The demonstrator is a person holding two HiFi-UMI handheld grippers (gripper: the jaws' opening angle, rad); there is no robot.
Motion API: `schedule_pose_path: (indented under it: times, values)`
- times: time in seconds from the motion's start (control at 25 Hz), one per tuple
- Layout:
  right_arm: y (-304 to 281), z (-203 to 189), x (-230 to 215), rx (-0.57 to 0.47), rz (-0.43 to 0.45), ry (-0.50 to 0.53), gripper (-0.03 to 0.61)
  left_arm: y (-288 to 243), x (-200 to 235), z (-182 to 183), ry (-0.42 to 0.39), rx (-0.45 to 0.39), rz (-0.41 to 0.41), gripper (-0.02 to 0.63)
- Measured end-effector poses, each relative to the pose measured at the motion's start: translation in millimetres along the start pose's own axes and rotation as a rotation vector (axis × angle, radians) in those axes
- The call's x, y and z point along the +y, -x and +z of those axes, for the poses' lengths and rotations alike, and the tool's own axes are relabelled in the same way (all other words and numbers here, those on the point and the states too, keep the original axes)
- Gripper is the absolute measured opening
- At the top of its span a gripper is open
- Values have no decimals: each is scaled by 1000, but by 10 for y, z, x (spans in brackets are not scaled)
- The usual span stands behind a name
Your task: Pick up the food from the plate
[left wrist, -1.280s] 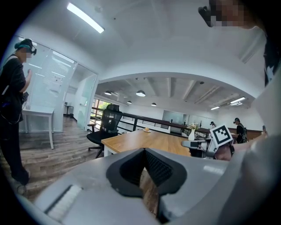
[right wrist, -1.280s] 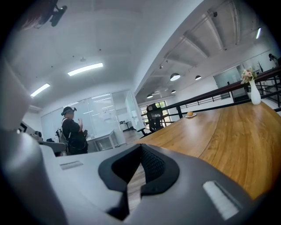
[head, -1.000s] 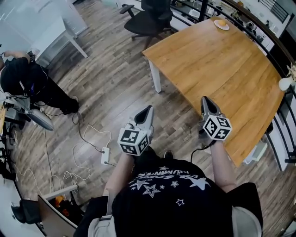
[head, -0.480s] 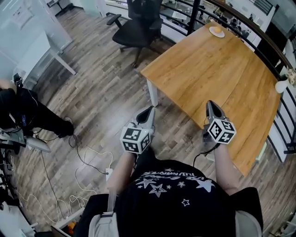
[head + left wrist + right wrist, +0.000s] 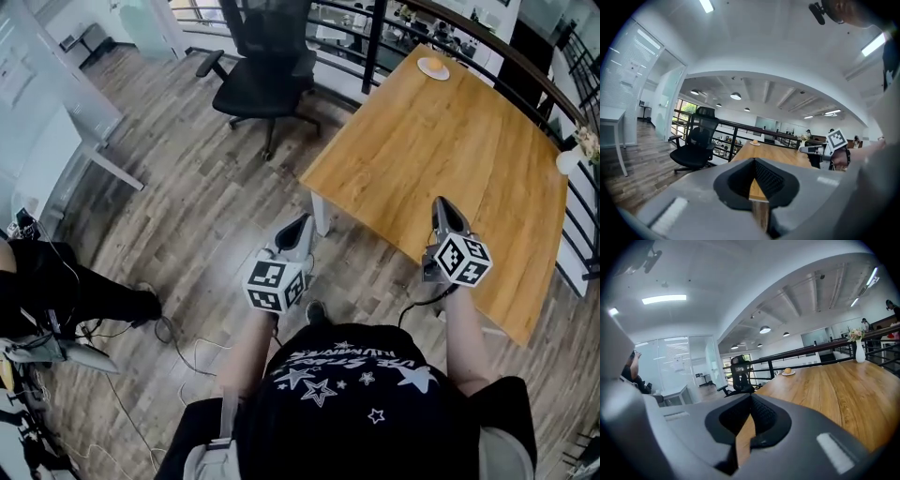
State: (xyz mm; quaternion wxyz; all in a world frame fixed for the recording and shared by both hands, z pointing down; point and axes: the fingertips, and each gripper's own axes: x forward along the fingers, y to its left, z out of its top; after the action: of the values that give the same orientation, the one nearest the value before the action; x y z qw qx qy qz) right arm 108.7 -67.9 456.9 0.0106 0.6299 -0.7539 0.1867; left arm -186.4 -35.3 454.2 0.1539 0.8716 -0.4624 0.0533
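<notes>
A small white plate (image 5: pixel 433 67) with a round orange-brown piece of food (image 5: pixel 434 64) sits at the far corner of the wooden table (image 5: pixel 450 159). Both gripper views show it far off: the plate (image 5: pixel 754 143) and the food (image 5: pixel 787 371). My left gripper (image 5: pixel 302 221) is shut and empty, held over the floor just short of the table's near-left corner. My right gripper (image 5: pixel 440 203) is shut and empty, above the table's near edge. In their own views the left gripper (image 5: pixel 753 160) and right gripper (image 5: pixel 750 395) have their tips together with nothing between them.
A black office chair (image 5: pixel 263 66) stands on the floor left of the table. A dark railing (image 5: pixel 511 58) runs behind the table. A white vase (image 5: pixel 566 162) stands at the table's right edge. A person in dark clothes (image 5: pixel 52 286) and cables (image 5: pixel 183 342) are at the left.
The table, chair and plate have slid toward me and to the right in the head view. Both grippers keep their pose, shut, a little lower in the picture.
</notes>
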Motion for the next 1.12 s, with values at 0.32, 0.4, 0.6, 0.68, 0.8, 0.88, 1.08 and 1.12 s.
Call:
schedule_pose_path:
  times: [0.32, 0.4, 0.6, 0.68, 0.8, 0.88, 1.08, 1.12]
  values:
    - [-73, -1, 74, 70, -80, -75, 3, -218, 450, 249, -51, 21, -72, 2]
    - [-83, 2, 42, 92, -97, -80, 3, -296, 475, 303, -54, 21, -98, 2]
    - [-251, 189, -193, 92, -160, -89, 3, -607, 552, 400, -63, 25, -127, 2]
    - [-358, 254, -293, 88, -179, -90, 3, -747, 611, 425, -59, 24, -122, 2]
    - [-590, 375, -407, 73, -184, -105, 3, -1008, 719, 531, -65, 24, -120, 2]
    - [-773, 469, -467, 66, -186, -116, 3, -1202, 793, 680, -69, 18, -131, 2]
    - [-1234, 736, -631, 59, -201, -122, 3, -1725, 896, 1062, -85, 13, -187, 2]
    - [-1321, 814, -669, 57, -200, -126, 3, -1836, 903, 1127, -94, 18, -196, 2]
